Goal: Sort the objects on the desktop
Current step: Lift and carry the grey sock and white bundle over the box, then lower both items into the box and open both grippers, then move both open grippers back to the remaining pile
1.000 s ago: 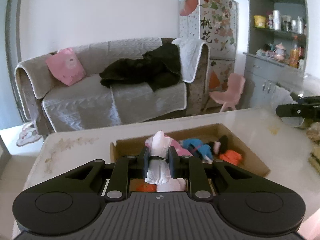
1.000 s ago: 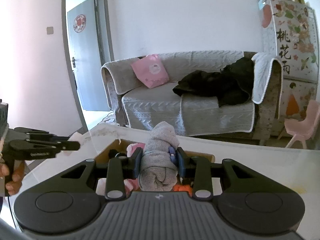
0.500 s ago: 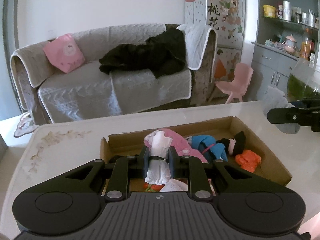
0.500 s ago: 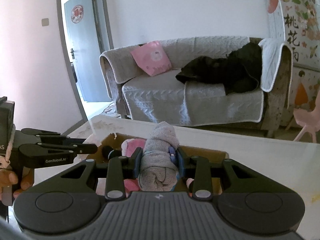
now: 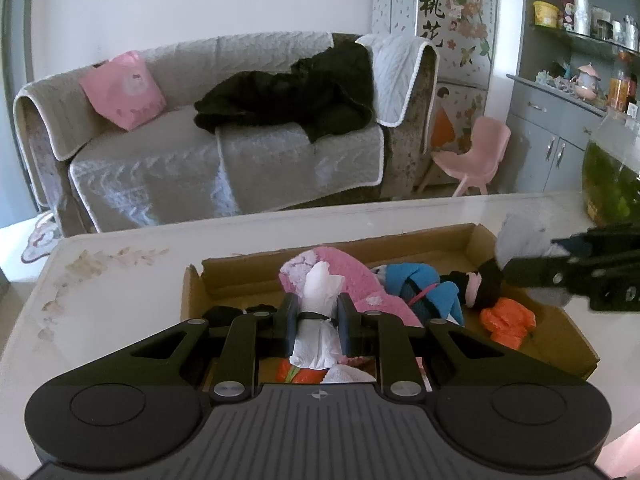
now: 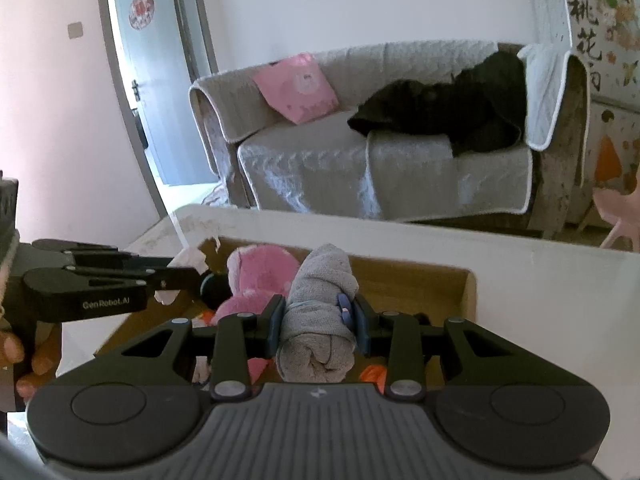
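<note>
My left gripper (image 5: 318, 322) is shut on a white wad of tissue (image 5: 320, 288), held over the near left part of an open cardboard box (image 5: 440, 240). My right gripper (image 6: 319, 324) is shut on a rolled grey towel (image 6: 324, 276) above the box's (image 6: 420, 276) right half. In the box lie a pink plush (image 5: 352, 276), a blue doll (image 5: 416, 280) and an orange bundle (image 5: 508, 322). Each gripper shows in the other's view: the right gripper (image 5: 510, 274) at the right edge, the left gripper (image 6: 188, 276) at the left, held by a hand (image 6: 16, 352).
The box rests on a white table (image 5: 120, 292) with a faint floral print. A glass tank of green water (image 5: 612, 176) stands at the table's far right. Beyond the table are a grey sofa (image 5: 180, 168), a pink child's chair (image 5: 472, 156) and a grey cabinet (image 5: 552, 140).
Both grippers have sunk and moved forward over the box, which now looks larger and nearer. The tissue and the towel stay gripped as before.
</note>
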Demonstrator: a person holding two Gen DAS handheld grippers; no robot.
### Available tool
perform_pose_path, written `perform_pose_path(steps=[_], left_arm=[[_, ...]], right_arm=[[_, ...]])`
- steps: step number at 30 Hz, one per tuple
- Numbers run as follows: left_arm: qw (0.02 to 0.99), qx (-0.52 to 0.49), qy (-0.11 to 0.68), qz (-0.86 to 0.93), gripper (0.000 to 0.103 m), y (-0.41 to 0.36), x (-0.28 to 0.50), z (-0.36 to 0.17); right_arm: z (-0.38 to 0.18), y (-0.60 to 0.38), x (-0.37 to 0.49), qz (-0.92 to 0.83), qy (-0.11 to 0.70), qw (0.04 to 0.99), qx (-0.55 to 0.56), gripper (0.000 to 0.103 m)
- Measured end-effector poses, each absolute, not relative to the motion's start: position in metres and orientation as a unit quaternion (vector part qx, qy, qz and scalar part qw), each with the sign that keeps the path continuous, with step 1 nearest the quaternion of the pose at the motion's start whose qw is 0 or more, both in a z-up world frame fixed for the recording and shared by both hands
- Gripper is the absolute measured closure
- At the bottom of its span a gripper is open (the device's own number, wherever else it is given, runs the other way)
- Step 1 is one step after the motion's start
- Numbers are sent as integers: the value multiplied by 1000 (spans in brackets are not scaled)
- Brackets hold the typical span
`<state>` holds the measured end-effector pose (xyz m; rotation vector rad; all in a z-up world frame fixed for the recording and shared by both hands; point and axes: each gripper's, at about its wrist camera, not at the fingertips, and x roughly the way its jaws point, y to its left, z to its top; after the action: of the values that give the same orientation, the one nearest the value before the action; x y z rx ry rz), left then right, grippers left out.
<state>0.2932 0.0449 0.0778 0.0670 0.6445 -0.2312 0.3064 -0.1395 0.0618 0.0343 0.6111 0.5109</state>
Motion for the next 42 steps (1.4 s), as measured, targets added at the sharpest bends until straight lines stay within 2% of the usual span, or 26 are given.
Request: perform_pose_path(steps=[19,22,23,25,27,31,34,36,39,42], left_arm=[[934,3,349,-80,76,65,317,49],[931,0,355,-79,69,66,319,45],[930,0,358,-78,57,66,319,43],[931,1,357,-73,47,67,318,42],[932,2,357,-71,46,67,318,43],[938,9,340,-60,30,69,308,52],[943,21,325,-64,26,68,294,65],[946,29,314,-76,18,67,282,73],[948,57,297,-98,15,60,257,84],[947,81,289,-118,8,52,229,89]], right_arm=[[19,-120,319,220,358,907,-34,70],[19,-122,320,214,360,907,-34,68],[18,-122,319,211,359,909,-36,68],[18,-123,319,209,360,908,-38,66],[20,-123,318,206,356,910,-40,52],[29,-126,312,203,342,917,-41,47],[42,-133,299,203,321,924,-48,42],[52,-139,287,205,306,928,-51,37],[63,-152,262,208,288,934,-47,31],[69,-164,237,206,276,938,-41,26]])
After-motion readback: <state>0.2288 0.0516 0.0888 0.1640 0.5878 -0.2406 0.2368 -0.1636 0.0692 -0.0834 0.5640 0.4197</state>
